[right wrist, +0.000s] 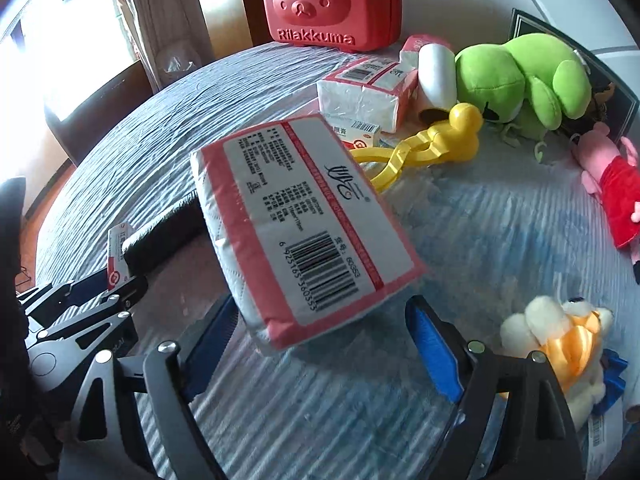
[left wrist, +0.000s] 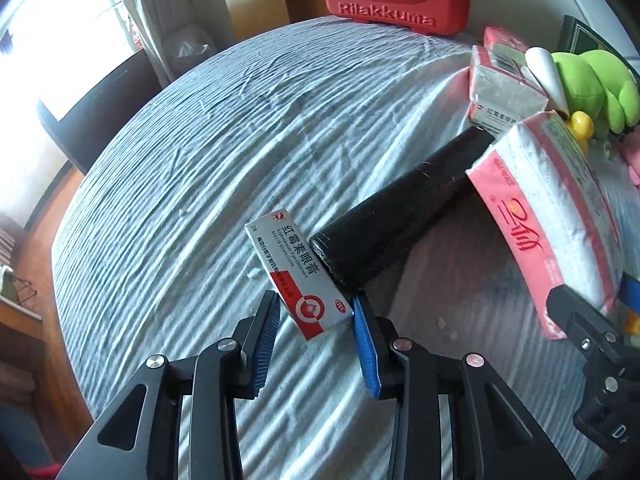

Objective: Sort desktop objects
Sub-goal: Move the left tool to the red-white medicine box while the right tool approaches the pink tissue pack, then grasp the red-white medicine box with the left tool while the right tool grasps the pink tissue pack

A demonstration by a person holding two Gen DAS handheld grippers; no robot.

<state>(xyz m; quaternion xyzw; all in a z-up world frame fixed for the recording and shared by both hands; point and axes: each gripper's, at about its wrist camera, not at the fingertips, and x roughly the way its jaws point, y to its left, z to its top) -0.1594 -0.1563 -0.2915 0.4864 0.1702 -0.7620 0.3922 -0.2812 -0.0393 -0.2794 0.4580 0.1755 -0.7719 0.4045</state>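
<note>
Over a wrinkled blue-striped cloth (left wrist: pixel 180 184) by a bright curtained window (left wrist: pixel 52 28), the left gripper (left wrist: pixel 316 332) pinches an ointment box (left wrist: pixel 298 270), the right gripper (right wrist: pixel 320 344) clamps a tilted tissue pack (right wrist: pixel 304 216).

Left claw (left wrist: pixel 314 312) clamped, right claw (right wrist: pixel 320 320) clamped, side by side

Blue-and-white striped cloth over tabletop (left wrist: pixel 168 184). Red-and-white ointment carton (left wrist: pixel 298 276). Matte black cylinder (left wrist: pixel 404 216). Pink-and-white tissue pack (right wrist: pixel 304 224). Lime-green plush frog (right wrist: pixel 520 80). Red bear-faced case (right wrist: pixel 328 4).
</note>
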